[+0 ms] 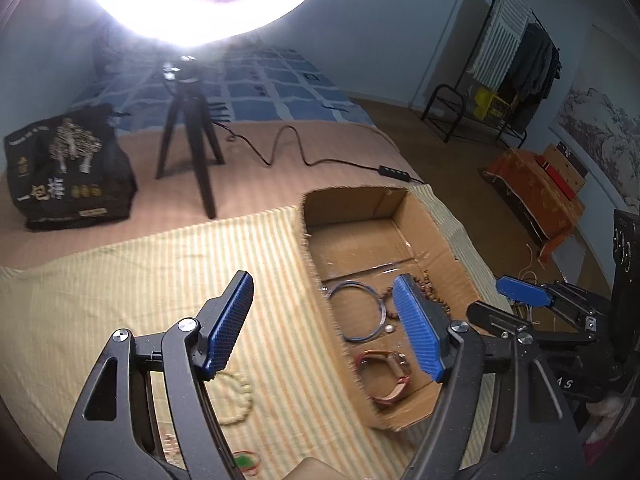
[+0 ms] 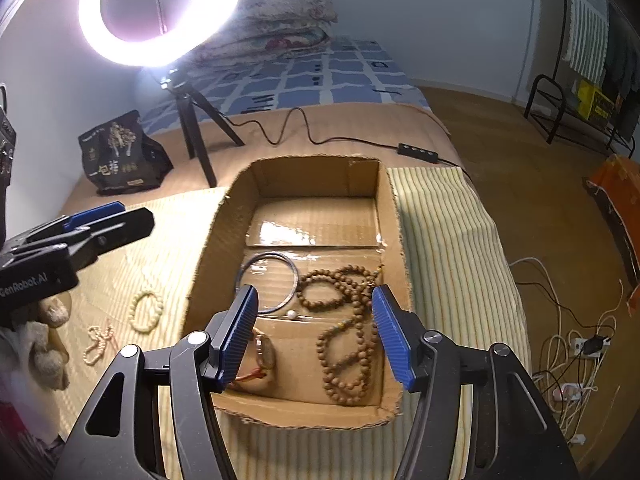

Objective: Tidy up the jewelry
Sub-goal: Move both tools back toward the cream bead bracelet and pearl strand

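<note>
Hand-held gripper, R, open over cardboard box.

Box on bed mat holds bangle, beads, watch; two bracelets lie left of it.

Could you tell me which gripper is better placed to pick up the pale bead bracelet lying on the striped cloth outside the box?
Left, probably. The left gripper is open over the striped cloth, beside the pale bead bracelet; the right gripper hangs over the cardboard box.
</note>
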Tool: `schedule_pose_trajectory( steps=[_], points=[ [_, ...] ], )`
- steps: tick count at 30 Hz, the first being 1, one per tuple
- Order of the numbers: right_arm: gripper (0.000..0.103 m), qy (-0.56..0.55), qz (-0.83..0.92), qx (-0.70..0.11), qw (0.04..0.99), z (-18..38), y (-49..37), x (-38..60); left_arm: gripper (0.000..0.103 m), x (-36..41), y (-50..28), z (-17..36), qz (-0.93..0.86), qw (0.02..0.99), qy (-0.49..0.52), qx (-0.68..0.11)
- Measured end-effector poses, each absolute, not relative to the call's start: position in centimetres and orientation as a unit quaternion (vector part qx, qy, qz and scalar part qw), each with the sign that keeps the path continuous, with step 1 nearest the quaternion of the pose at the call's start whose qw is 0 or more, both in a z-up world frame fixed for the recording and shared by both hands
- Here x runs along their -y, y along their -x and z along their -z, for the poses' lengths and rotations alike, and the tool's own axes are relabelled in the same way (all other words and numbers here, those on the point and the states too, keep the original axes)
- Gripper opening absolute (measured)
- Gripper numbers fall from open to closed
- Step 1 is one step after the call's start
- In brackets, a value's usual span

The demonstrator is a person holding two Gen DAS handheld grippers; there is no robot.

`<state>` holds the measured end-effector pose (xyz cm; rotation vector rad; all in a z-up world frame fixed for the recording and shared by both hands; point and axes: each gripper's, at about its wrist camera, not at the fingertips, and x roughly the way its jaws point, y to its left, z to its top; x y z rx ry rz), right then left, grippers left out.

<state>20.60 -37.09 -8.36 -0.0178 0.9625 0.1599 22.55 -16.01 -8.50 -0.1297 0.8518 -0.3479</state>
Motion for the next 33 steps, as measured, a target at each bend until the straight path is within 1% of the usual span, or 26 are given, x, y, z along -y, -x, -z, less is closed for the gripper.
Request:
schedule_pose_trajectory(
  steps=[4,16,27,33],
  points=[
    [0.062,0.008,-0.089,-0.452,0.887,7.7,-20.2,35.9,0.075,13.7,-21.9,7.9,0.155,0.900,0.057,-0.404],
    [0.063,0.009,-0.147,-0.437,0.887,6.5,-19.0,30.5,0.074,6.0,-19.0,7.5,0.121,0.904,0.060,-0.406],
    [0.063,0.010,-0.194,-0.453,0.870,7.9,-18.3,25.6,0.074,1.7,-15.8,9.6,0.110,0.895,0.038,-0.430],
    [0.063,-0.009,-0.207,-0.469,0.858,9.1,-18.2,24.0,0.074,0.2,-14.6,11.2,0.111,0.886,0.037,-0.449]
  ],
)
